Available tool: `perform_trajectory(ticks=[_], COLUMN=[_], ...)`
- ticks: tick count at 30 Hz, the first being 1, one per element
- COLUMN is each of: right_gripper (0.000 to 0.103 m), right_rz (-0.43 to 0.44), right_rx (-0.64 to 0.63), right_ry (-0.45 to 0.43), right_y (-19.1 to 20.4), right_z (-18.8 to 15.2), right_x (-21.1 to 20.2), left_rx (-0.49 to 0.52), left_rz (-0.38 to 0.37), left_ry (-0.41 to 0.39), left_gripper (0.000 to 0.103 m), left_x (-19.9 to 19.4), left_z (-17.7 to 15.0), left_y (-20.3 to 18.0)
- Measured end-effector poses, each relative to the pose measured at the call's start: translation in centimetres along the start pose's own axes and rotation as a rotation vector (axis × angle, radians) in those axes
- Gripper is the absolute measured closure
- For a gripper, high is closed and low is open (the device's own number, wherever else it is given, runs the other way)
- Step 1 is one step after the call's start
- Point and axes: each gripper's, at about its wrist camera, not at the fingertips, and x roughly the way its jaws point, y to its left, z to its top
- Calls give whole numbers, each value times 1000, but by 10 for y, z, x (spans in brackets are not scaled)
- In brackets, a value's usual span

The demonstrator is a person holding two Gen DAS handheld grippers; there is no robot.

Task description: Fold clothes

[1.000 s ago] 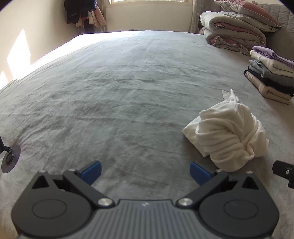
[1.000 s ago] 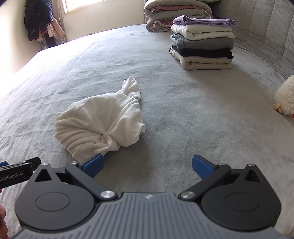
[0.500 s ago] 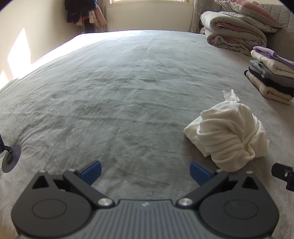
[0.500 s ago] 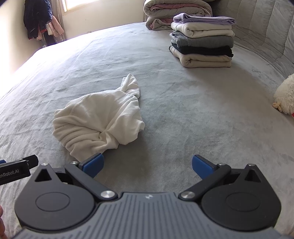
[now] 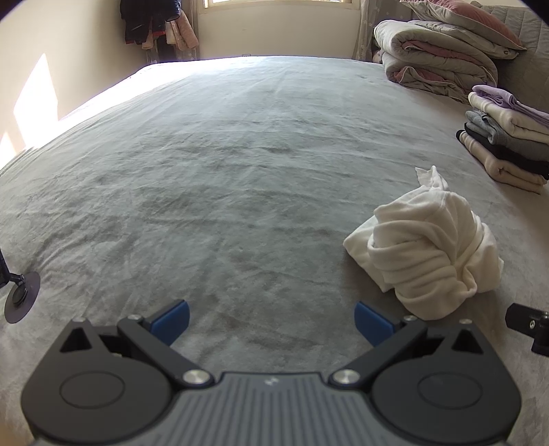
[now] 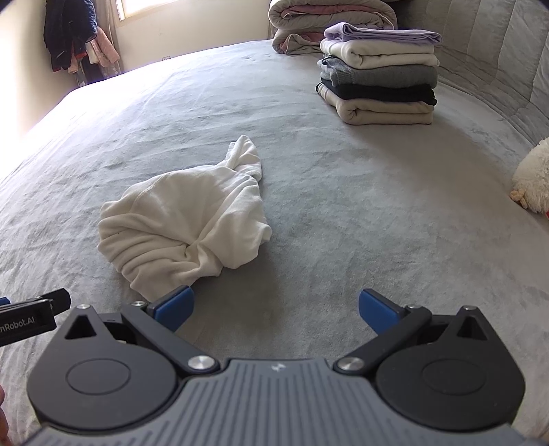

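Observation:
A crumpled white garment point(image 5: 429, 247) lies bunched on the grey bed; it also shows in the right wrist view point(image 6: 185, 223). My left gripper point(image 5: 271, 320) is open and empty, low over the bed, with the garment ahead to its right. My right gripper point(image 6: 274, 308) is open and empty, with the garment ahead to its left, its near edge close to the left fingertip point(image 6: 173, 307). A stack of folded clothes point(image 6: 377, 87) stands at the far right of the bed and also shows in the left wrist view point(image 5: 507, 147).
Folded quilts and pillows point(image 5: 442, 55) lie at the head of the bed. A white plush toy point(image 6: 532, 182) sits at the right edge. Clothes hang in the far corner point(image 5: 154, 24). Grey bedspread point(image 5: 223, 171) stretches to the left.
Both grippers have drifted slightly; in the right wrist view the garment sits a little lower and further right. Jaws stay open and nothing was picked up.

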Motion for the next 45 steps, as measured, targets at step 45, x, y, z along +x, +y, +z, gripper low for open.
perform_trajectory(ticks=[45], right_gripper=[0], right_rz=[-5], right_rx=[-13], right_ry=[24], right_y=[1], right_z=[-1], right_x=[4], left_rx=[13], left_rz=[-10], left_ry=[14], left_gripper=[0], left_x=[1], left_z=[0], left_y=[0])
